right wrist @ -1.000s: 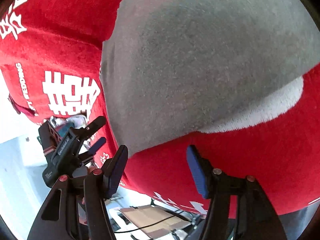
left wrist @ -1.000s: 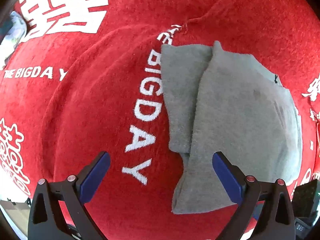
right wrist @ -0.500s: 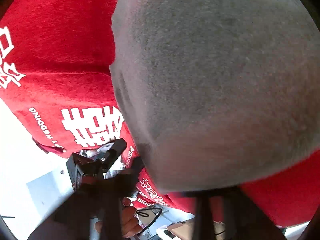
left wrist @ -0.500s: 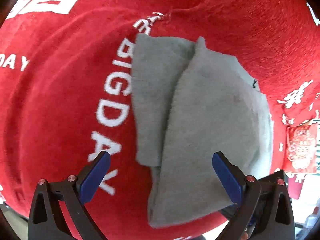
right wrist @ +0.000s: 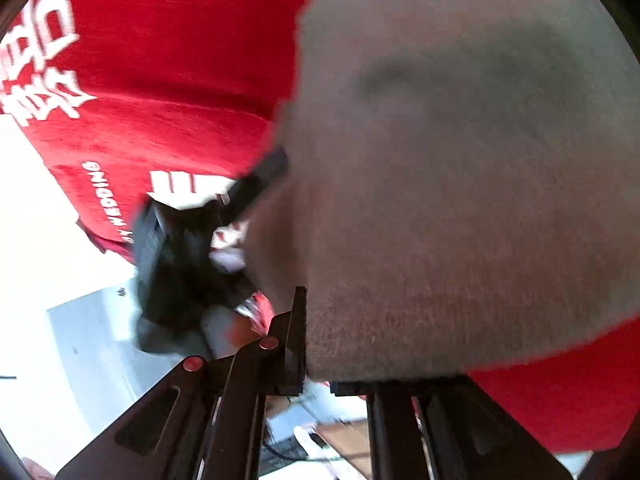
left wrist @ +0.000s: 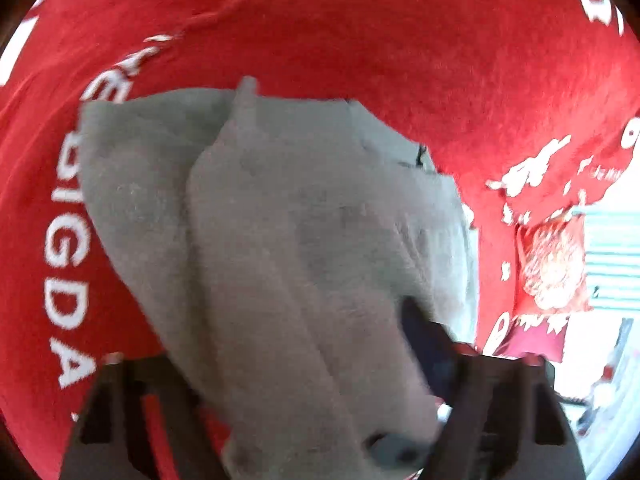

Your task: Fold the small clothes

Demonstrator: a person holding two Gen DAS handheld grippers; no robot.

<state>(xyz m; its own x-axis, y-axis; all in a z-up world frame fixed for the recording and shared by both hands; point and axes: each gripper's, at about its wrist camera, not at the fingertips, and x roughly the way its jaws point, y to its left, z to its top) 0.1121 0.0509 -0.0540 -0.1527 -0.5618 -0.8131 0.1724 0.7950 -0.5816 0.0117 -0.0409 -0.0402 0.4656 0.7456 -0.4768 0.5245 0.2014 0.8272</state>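
A small grey fleece garment (left wrist: 280, 240) lies partly folded on a red cloth with white lettering (left wrist: 400, 40). My left gripper (left wrist: 304, 400) is closed in on the garment's near edge, and the fabric drapes over and hides its fingertips. In the right wrist view the same grey garment (right wrist: 460, 180) fills most of the frame. My right gripper (right wrist: 320, 376) is shut on its near edge, which bunches between the jaws. The left gripper (right wrist: 180, 248) shows there as a dark blurred shape at the garment's left side.
The red cloth (right wrist: 168, 60) covers the table. Its edge drops off at the lower left of the right wrist view, with white floor (right wrist: 48, 280) beyond. A red printed item (left wrist: 552, 268) hangs at the right of the left wrist view.
Both grippers moved forward onto the grey garment's near edge and closed on it. The jaws were wide open a second ago. The fabric edge now rises with the grippers.
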